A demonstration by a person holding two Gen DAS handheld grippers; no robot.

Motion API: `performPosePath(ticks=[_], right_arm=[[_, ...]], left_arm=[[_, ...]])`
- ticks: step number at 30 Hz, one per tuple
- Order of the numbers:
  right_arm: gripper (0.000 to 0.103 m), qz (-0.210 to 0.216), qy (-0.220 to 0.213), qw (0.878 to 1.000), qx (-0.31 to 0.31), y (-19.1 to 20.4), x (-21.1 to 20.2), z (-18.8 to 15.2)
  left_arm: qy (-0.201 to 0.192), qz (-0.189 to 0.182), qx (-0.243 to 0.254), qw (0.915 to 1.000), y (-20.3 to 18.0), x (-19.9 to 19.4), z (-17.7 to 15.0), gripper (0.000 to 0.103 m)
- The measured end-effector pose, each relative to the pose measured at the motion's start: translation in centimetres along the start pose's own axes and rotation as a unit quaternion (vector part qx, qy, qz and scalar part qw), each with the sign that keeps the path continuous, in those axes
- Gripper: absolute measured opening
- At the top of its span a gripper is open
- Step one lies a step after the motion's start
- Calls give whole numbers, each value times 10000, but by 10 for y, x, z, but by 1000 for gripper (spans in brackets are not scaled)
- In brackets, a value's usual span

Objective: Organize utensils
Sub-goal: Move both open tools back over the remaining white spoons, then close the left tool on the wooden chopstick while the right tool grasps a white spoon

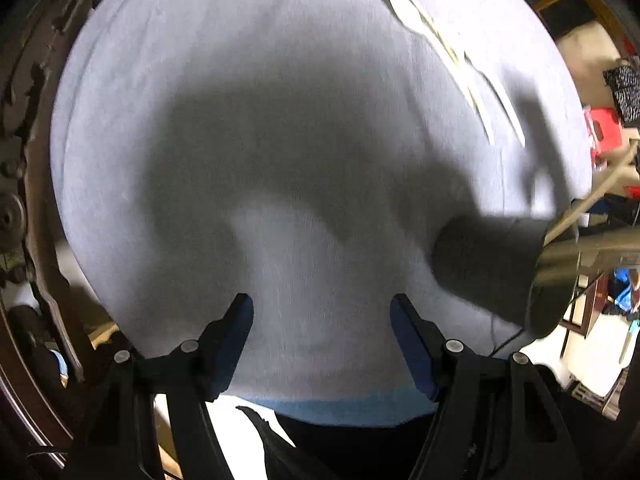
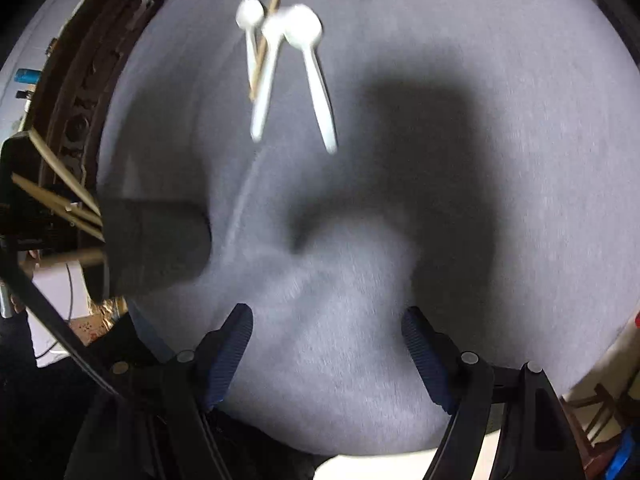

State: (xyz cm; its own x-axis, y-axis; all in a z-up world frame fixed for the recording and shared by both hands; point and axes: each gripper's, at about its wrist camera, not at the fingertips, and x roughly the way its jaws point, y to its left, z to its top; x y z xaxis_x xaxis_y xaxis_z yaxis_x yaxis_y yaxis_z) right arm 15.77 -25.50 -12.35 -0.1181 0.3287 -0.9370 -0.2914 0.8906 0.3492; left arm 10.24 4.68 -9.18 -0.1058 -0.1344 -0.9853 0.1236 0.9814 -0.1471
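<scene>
Grey cloth (image 2: 500, 220) is seen spread over the work surface, which fills most of both wrist views; cluttered room furniture is glimpsed only at the fisheye edges.

In the left wrist view, the left gripper (image 1: 322, 316) is shown pointing down at the cloth with its jaws standing wide apart. Nothing is held between the blue pads (image 1: 240, 328), and only bare cloth is seen in the gap. A dark cylindrical holder (image 1: 492, 264) is seen lying on its side to the right of the jaws, close by but not touched, with pale wooden sticks (image 1: 588, 200) projecting from its mouth. Far ahead of the jaws and to the right, white spoons (image 1: 404, 8) and a wooden chopstick (image 1: 440, 36) are seen lying together on the cloth, blurred.

In the right wrist view, the right gripper (image 2: 328, 328) is likewise shown with jaws spread wide and empty, bare cloth alone lying between its ribbed blue pads (image 2: 424, 356). The same holder (image 2: 156, 244) is seen to the left of these jaws, apart from them. Well ahead of the jaws and slightly left, three white plastic spoons (image 2: 316, 76) are seen with bowls pointing away, two crossing a wooden chopstick (image 2: 268, 28). Nothing is touched by either gripper.
</scene>
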Motion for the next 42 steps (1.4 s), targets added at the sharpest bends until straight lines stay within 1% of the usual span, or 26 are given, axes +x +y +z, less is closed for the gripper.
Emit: performPosePath(ticks=[2, 4, 6, 7, 8, 9, 10, 12, 13, 14, 16, 18, 19, 20, 22, 25, 26, 27, 28, 29, 30, 33, 34, 36, 38, 42], right_arm=[[80, -31, -418, 9991, -84, 7, -6, 19], [80, 0, -615, 9981, -9, 7, -10, 35], [80, -11, -825, 9966, 40, 8, -13, 57], [80, -121, -1030, 9946, 22, 10, -16, 67], [80, -271, -1428, 9894, -40, 15, -23, 75], [80, -360, -1754, 9838, -108, 18, -28, 80], [80, -447, -2198, 9743, -227, 23, -35, 88], [80, -427, -2574, 9647, -343, 29, -36, 101], [80, -465, -2596, 9641, -323, 30, -34, 104], [80, -507, -2504, 9663, -306, 30, -27, 112], [76, -559, -2258, 9717, -404, 32, -9, 123], [67, -638, -2056, 9756, -441, 29, 3, 126], [57, -614, -1982, 9772, -439, 25, 10, 125], [54, -611, -1914, 9788, -402, 22, 16, 127], [54, -651, -1899, 9788, -394, 19, 20, 128], [54, -550, -1856, 9802, -414, 18, 22, 135], [54, -442, -1845, 9811, -384, 16, 22, 140], [54, -399, -1833, 9816, -351, 15, 22, 143], [54, -373, -1805, 9824, -310, 13, 22, 147], [54, -329, -1759, 9835, -280, 11, 23, 150], [54, -291, -1759, 9836, -280, 10, 23, 151], [54, -246, -1756, 9837, -297, 5, 19, 155], [54, -236, -1760, 9837, -292, 4, 19, 156], [54, -227, -1763, 9836, -298, 4, 19, 157], [54, -212, -1750, 9839, -302, -1, 11, 156], [54, -114, -1768, 9840, -185, -10, 4, 157]], left_arm=[[-308, -145, -116, 9994, 4, -11, 20, 71], [-522, -190, -268, 9981, 8, -18, 38, 71], [-696, -163, -435, 9965, 9, -23, 66, 71], [-964, -158, -558, 9937, 9, -30, 81, 71], [-1161, -129, -645, 9911, 9, -33, 88, 71], [-1501, -60, -728, 9860, 6, -40, 101, 71], [-1877, -2, -689, 9798, 0, -47, 115, 71], [-2407, 55, -690, 9681, -7, -55, 133, 71], [-2618, 74, -689, 9626, -11, -57, 142, 71], [-2848, 24, -702, 9560, -13, -57, 154, 71], [-3003, 37, -616, 9519, -23, -52, 167, 71], [-3034, 33, -534, 9514, -34, -43, 187, 71], [-2972, -26, -510, 9535, -37, -36, 196, 71], [-2890, -92, -540, 9558, -37, -33, 202, 71], [-2718, -130, -627, 9602, -39, -24, 212, 71], [-2381, 2, -770, 9682, -45, -7, 228, 69], [-2104, 71, -779, 9745, -49, 3, 238, 64], [-1926, 86, -768, 9782, -51, 9, 243, 59], [-1792, 74, -759, 9809, -52, 14, 247, 49], [-1642, 41, -751, 9836, -54, 19, 251, 46], [-1554, -40, -754, 9850, -56, 23, 255, 46], [-1658, 41, -739, 9834, -61, 22, 263, 46], [-1634, 25, -734, 9838, -62, 23, 266, 46], [-1643, 172, -750, 9834, -68, 22, 268, 46], [-1579, 225, -684, 9848, -77, 22, 271, 44], [-1582, 102, -655, 9852, -81, 17, 271, 44]])
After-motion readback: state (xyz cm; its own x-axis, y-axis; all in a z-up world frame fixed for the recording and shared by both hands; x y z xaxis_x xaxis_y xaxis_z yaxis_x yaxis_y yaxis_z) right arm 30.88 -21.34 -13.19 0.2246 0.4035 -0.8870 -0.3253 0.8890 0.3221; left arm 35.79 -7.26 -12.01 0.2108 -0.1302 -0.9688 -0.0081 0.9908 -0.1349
